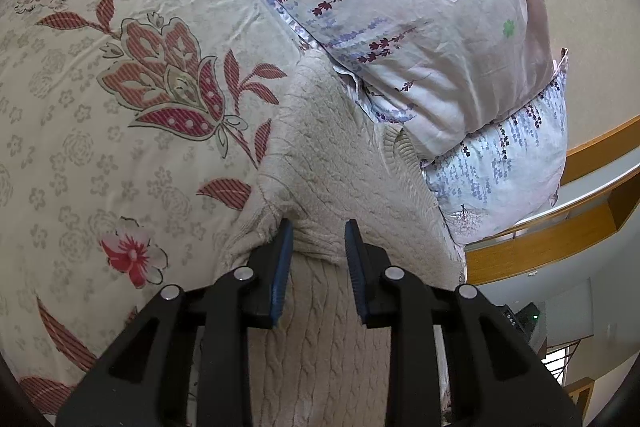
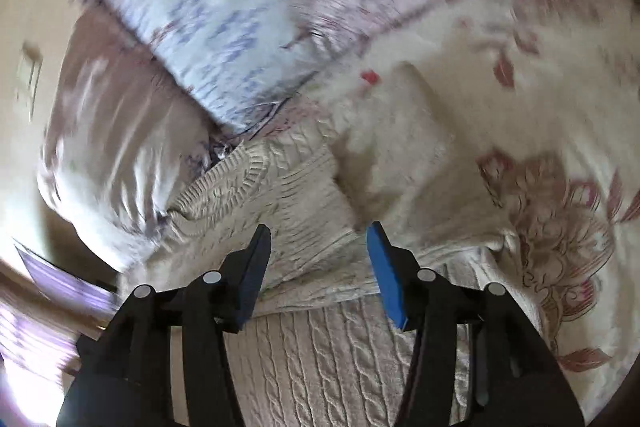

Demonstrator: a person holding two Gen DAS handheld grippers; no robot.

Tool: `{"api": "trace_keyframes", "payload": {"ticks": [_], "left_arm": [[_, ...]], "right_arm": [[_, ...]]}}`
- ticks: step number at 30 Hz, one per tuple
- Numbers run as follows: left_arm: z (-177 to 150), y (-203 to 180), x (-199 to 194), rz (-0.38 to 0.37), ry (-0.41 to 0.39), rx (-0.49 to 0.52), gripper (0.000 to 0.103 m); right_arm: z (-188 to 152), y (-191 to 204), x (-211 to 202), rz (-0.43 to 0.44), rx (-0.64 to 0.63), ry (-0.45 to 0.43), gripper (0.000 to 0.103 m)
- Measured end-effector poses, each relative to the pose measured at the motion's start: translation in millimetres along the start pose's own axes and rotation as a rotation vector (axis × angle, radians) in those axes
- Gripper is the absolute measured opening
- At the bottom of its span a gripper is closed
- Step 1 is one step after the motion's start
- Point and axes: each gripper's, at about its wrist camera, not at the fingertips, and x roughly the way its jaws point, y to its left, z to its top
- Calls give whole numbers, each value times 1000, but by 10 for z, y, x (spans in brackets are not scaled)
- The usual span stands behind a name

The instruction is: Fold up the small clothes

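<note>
- Left wrist view: left gripper (image 1: 319, 241) pinching a fold of the cream cable-knit sweater (image 1: 336, 163) on the floral bedspread (image 1: 120, 107).
- Right gripper (image 2: 319, 247) spread, empty, above the knit.
- Mid-fold, seemingly; next, a grip on the near edge.

Bed with a floral sheet (image 1: 100, 147) (red blooms) fills the frame's left; cream knit sweater (image 1: 328, 163) lies centre, lavender-print pillows (image 1: 400, 7) upper right

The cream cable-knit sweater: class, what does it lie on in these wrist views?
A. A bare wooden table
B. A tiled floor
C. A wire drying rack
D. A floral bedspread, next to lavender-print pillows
D: the cream cable-knit sweater rests on a floral bedspread, with lavender-print pillows right behind it.
</note>
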Motion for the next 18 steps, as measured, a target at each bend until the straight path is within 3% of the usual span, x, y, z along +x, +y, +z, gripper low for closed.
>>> {"api": "trace_keyframes", "payload": {"ticks": [3,5,8,9,10,11,18], "left_arm": [[0,1,3,1,0,3,28],[0,0,5,1,-1,2,28],[1,-1,6,0,-1,2,29],[-3,-2,7,0,-1,3,30],[-2,-2,9,-2,0,4,31],[-3,-7,10,-6,1,6,34],[-19,-97,11,-27,21,29,52]], "right_arm": [[6,-92,62,0,38,20,51],[9,-70,95,9,29,18,40],[31,-55,217,19,34,41,35],[35,-62,249,20,35,47,29],[36,-51,290,12,24,48,14],[41,-30,315,7,9,50,8],[-54,201,-86,56,-92,-77,7]]}}
